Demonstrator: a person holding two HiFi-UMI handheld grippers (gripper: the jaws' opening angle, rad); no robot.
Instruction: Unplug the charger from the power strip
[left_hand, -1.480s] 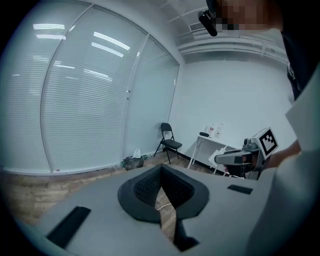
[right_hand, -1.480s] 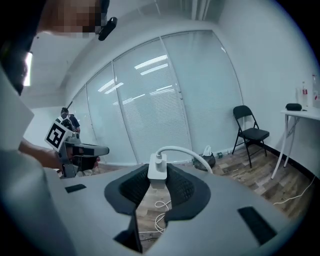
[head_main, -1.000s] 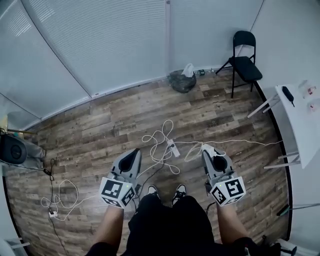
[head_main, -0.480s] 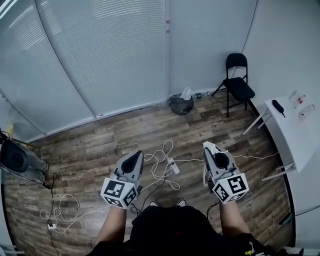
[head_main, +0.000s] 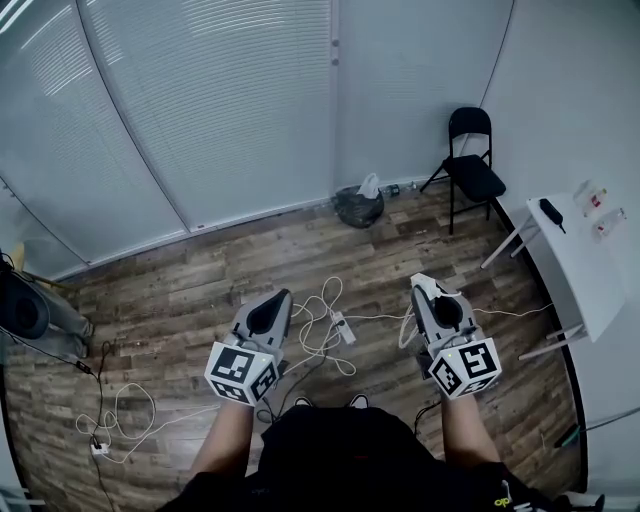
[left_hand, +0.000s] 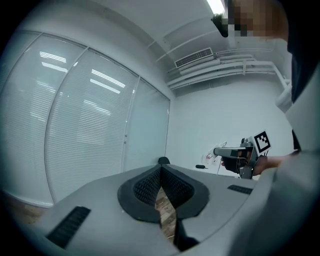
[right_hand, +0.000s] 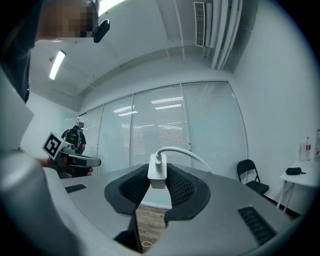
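R gripper (right_hand: 158, 181) clamps charger (right_hand: 157, 169) (L gripper (left_hand: 161, 172): jaws together).

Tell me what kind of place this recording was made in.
Probably a sparsely furnished office or meeting room: tall glazed walls covered by white blinds, a wood-plank floor, a black folding chair and a white table at the side.

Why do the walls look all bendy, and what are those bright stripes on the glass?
Head view: the wide lens bends the blinds into curves. Left gripper view: ceiling lamps mirror as bright stripes on the glass wall, corners go dark. Right gripper view: same round picture, charger sharp up close.
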